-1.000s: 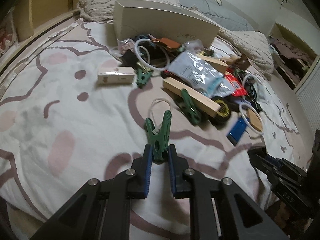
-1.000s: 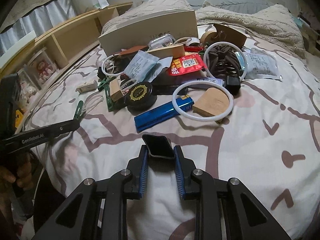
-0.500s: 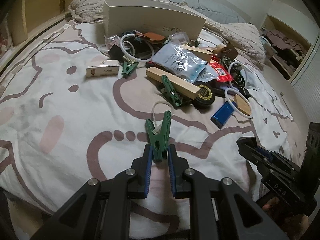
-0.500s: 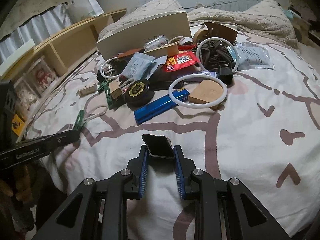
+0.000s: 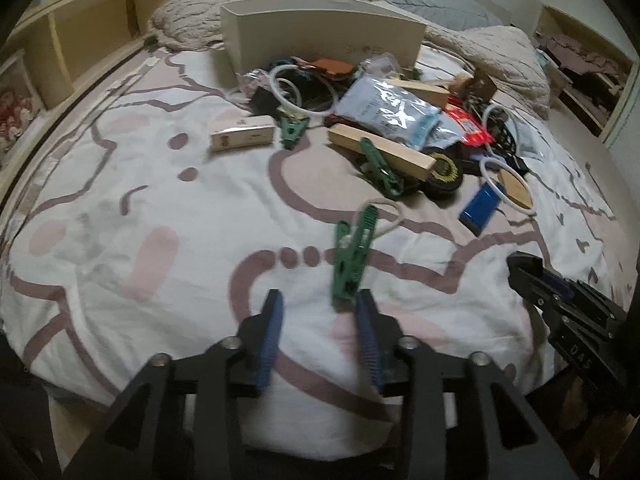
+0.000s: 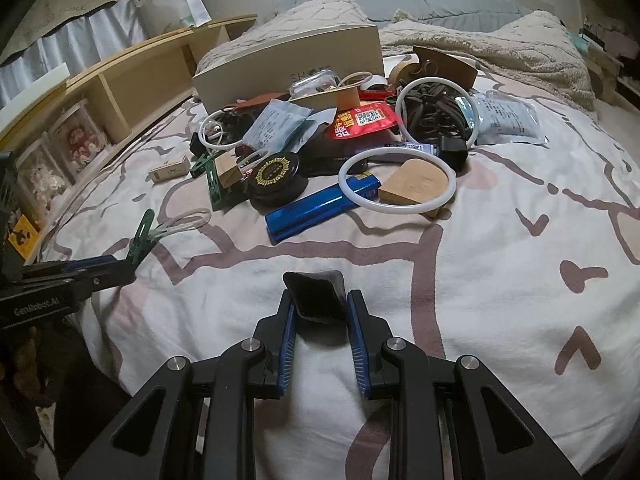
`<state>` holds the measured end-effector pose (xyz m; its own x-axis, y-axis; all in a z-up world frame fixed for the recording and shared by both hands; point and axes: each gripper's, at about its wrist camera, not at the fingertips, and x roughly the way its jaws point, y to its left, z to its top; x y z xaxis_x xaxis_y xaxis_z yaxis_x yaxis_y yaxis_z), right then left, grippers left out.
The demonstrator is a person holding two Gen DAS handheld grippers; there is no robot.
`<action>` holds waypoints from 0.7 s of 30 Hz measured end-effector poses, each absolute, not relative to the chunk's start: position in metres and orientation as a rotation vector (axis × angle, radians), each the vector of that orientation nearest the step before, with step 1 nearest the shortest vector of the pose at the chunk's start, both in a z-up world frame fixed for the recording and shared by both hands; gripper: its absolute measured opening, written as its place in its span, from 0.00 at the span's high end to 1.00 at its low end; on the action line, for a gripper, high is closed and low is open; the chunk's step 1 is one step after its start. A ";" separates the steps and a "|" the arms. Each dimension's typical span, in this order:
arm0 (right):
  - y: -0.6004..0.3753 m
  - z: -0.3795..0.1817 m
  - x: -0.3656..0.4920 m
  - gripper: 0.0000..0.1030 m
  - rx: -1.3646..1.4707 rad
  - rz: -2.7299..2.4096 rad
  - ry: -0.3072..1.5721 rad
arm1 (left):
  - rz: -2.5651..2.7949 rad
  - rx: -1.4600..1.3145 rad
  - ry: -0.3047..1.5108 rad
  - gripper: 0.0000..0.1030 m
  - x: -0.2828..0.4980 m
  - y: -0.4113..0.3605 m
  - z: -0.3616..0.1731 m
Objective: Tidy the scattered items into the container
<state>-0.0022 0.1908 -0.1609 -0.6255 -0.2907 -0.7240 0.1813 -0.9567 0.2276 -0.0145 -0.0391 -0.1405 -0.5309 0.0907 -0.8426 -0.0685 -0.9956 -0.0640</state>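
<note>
My left gripper (image 5: 320, 312) is open; a green clothespin (image 5: 352, 258) with a white loop leans against its right finger, blurred, just above the bedspread. It also shows in the right wrist view (image 6: 141, 238) at the left gripper's tip. My right gripper (image 6: 320, 308) is shut on a small black object (image 6: 318, 295), held low over the bed. The beige box (image 5: 320, 38), the container, stands at the back of the bed, also in the right wrist view (image 6: 288, 66). A pile of scattered items (image 6: 340, 136) lies in front of it.
In the pile are a blue bar (image 6: 320, 208), white rings (image 6: 396, 186), a black round tin (image 6: 274, 172), wooden blocks (image 5: 380, 152), foil packets (image 5: 388, 108) and more green clips (image 5: 378, 166). A small cream box (image 5: 242, 136) lies apart. Shelves (image 6: 100, 92) run along the left.
My left gripper has opened and let go of the green clothespin, which now tilts against the right finger. Both grippers have drawn back from the pile. The right still holds the black object.
</note>
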 end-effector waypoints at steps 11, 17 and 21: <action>0.198 -0.163 -0.006 0.75 1.201 -2.566 -0.280 | 2.673 -1.401 0.026 0.52 -0.026 -0.015 -0.141; 0.200 -0.164 -0.008 0.75 1.216 -2.542 -0.285 | 2.726 -1.392 -0.021 0.58 -0.037 -0.021 -0.152; 0.199 -0.164 -0.007 0.75 1.192 -2.547 -0.255 | 2.720 -1.388 -0.023 0.58 -0.038 -0.023 -0.158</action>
